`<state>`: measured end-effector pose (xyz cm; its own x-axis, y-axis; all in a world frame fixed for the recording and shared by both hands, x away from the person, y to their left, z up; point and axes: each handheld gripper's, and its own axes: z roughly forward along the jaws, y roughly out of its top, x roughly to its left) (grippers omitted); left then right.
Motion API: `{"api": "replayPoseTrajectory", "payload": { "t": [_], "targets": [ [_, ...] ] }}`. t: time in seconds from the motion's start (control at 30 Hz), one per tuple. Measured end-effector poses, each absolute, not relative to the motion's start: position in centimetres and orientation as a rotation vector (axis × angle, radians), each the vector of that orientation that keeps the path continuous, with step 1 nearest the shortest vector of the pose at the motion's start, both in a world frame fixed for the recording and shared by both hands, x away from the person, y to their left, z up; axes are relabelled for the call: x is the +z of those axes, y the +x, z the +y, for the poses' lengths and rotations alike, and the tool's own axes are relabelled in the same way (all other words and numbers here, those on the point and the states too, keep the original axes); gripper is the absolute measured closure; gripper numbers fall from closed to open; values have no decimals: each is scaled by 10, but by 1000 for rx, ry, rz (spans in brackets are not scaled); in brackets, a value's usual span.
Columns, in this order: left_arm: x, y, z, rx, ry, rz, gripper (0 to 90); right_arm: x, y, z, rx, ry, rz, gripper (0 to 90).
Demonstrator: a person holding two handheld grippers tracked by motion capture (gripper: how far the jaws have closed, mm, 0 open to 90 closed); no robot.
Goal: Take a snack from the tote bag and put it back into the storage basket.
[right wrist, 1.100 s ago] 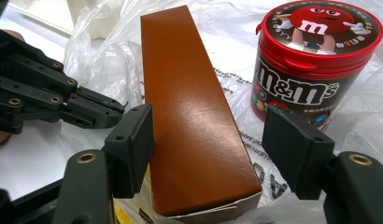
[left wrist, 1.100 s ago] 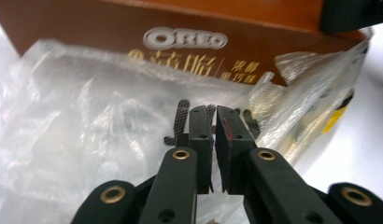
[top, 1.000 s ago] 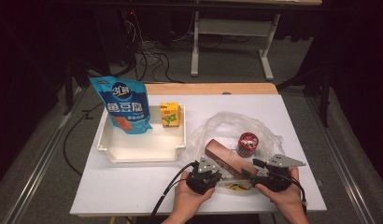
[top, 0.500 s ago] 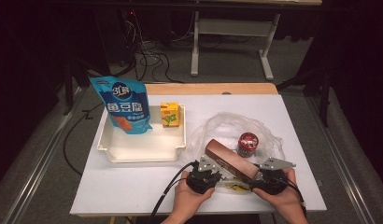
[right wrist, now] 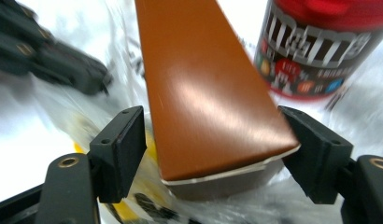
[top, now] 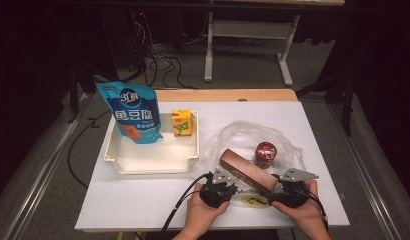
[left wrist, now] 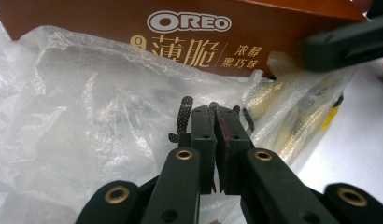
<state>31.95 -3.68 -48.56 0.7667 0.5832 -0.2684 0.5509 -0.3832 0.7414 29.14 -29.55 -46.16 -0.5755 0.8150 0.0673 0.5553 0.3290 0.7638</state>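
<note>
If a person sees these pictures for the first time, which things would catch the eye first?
Probably the long brown Oreo box, lying on the crumpled clear plastic bag near the table's front edge, its end between the right tool's open jaws, which have just been widening. The left tool pinches the bag. The tall blue snack pouch stands in the white tray at the left.

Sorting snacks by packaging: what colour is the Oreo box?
Brown-orange, the Oreo box shows best in the left gripper view.
</note>
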Motion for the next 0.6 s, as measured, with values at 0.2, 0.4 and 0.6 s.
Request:
{"api": "replayPoseTrajectory", "payload": {
  "t": [0.2, 0.4, 0.6],
  "targets": [
    [-486, 319, -37, 43, 2062, 850, 867, -453, 290, -296, 1183, 1187, 2207, 282],
    [-486, 319, -37, 47, 2070, 843, 867, -454, 294, -295, 1196, 1183, 2204, 365],
    [-486, 319, -37, 45, 2070, 843, 868, -462, 298, -294, 1135, 1188, 2257, 370]
  ]
}}
